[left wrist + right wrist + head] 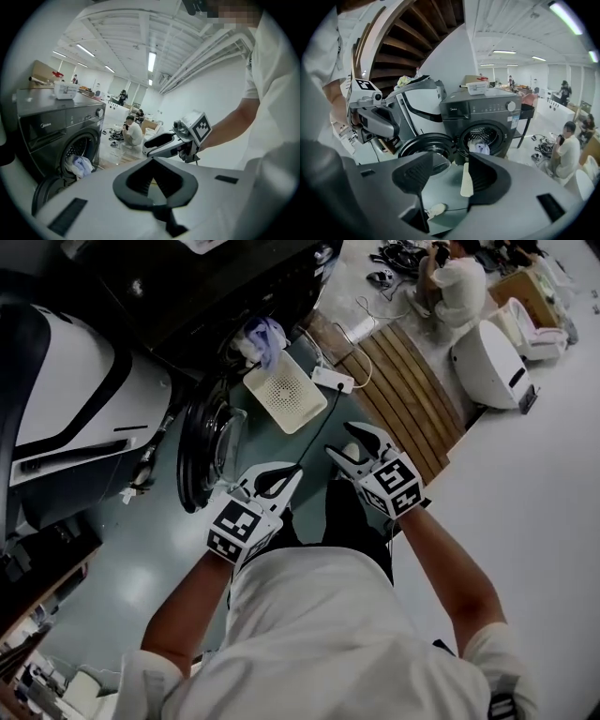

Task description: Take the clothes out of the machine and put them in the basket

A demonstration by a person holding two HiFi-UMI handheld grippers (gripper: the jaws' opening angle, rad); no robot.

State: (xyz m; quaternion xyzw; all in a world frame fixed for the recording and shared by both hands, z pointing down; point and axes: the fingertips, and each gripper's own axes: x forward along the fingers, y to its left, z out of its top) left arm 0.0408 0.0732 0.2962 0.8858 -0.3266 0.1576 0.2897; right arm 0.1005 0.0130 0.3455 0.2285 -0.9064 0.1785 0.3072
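Note:
The dark front-loading washing machine (pixel 480 112) stands with its round door (pixel 424 145) swung open. Pale blue and white clothes (pixel 479 146) hang out of the drum mouth, also seen in the head view (pixel 262 338) and the left gripper view (pixel 79 165). A white perforated basket (pixel 286 390) sits on the floor just before the machine. My left gripper (pixel 292 472) is held in the air short of the basket, jaws shut with nothing in them. My right gripper (pixel 352 451) is beside it, open and empty, and the basket (pixel 467 180) shows through its gap.
A white power strip (pixel 333 379) with a black cable lies next to the basket. A wooden slatted platform (pixel 403 390) runs to the right, with a person (pixel 459 282) sitting beyond it. A white and black appliance (pixel 66 399) stands left of the machine's door.

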